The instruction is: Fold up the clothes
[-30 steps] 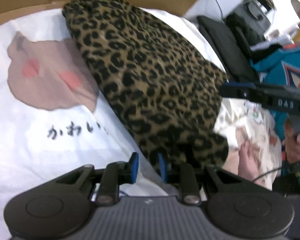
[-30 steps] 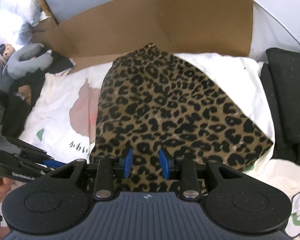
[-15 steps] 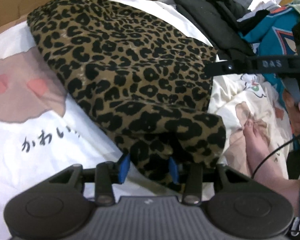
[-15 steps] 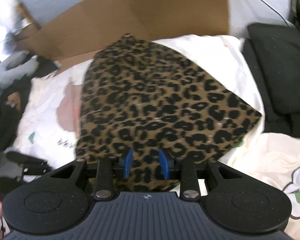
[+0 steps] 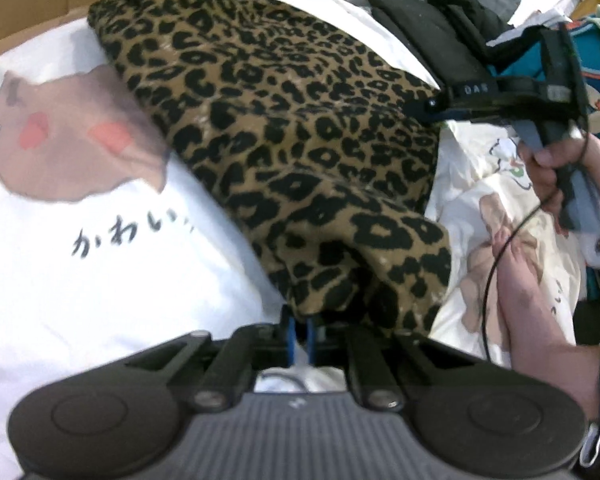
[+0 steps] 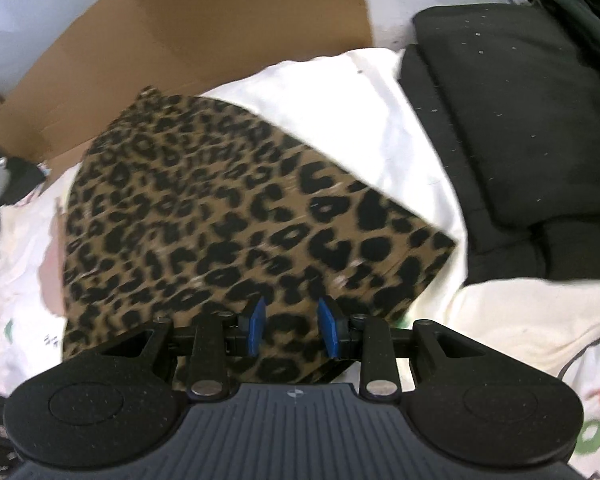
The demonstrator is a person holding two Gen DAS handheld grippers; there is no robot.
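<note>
Left wrist view only: the right gripper (image 5: 424, 109) is seen from the side, held in a person's hand (image 5: 556, 176), with its tip at the far edge of the leopard-print cloth (image 5: 300, 128). A brown animal face and black writing are seen on the white T-shirt (image 5: 80, 240) underneath.
Right wrist view only: a stack of black clothes (image 6: 512, 120) is seen beside the white T-shirt (image 6: 340, 92).
Leopard-print cloth: it is laid folded on top of the white T-shirt, in front of the cardboard box (image 6: 204, 40).
Left gripper (image 5: 299, 334): its blue pads are pressed together on the near corner of the leopard-print cloth, which is bunched over them.
Right gripper, own view (image 6: 291, 328): its blue pads are held apart over the near edge of the leopard-print cloth (image 6: 220, 224). A grip cannot be told.
Cardboard box: only its open brown flaps are seen; its inside cannot be told.
</note>
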